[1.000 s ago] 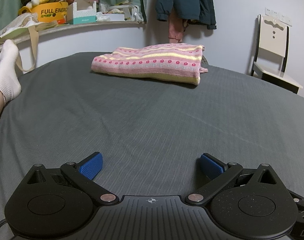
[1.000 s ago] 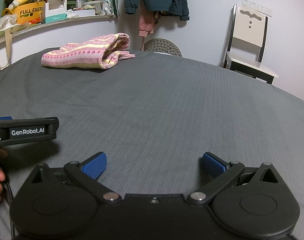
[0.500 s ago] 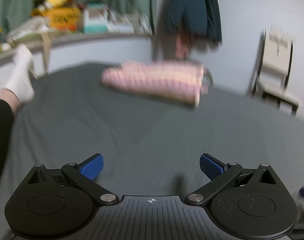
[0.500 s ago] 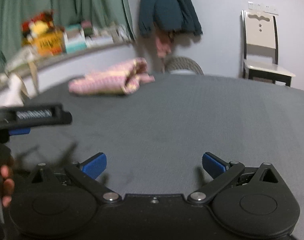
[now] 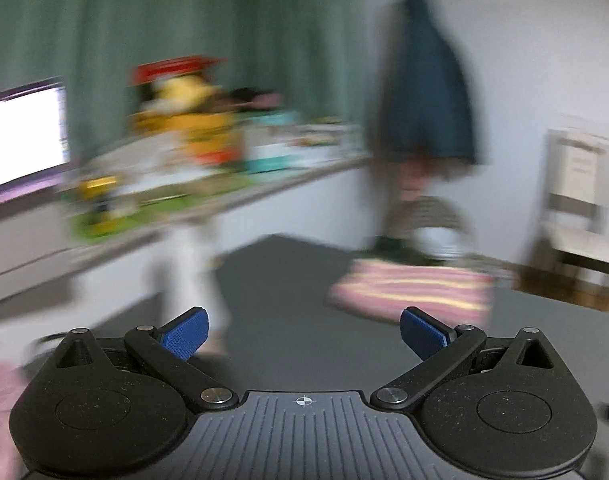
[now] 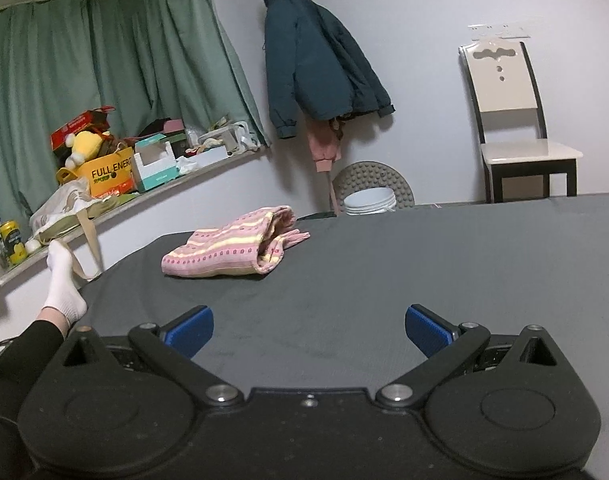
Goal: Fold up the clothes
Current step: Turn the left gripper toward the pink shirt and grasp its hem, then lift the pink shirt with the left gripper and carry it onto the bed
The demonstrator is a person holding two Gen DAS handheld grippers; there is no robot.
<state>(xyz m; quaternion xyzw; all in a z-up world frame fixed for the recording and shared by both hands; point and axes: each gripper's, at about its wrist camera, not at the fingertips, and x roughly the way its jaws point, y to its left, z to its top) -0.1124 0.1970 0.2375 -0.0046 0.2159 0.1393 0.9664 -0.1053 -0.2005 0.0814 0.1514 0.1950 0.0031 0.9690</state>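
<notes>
Gray bed (image 6: 384,280) holds a folded pink sweater (image 6: 224,252) near its far edge. My left tool (image 5: 302,332) and right tool (image 6: 308,330) are both spread apart, empty. My blurry left view could make me miss.

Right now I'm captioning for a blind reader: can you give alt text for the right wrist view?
A folded pink and yellow striped sweater lies on a dark grey bed, well beyond the open, empty right gripper. A teal jacket hangs on the wall, a chair stands at right, and a white-socked foot shows at left.
</notes>
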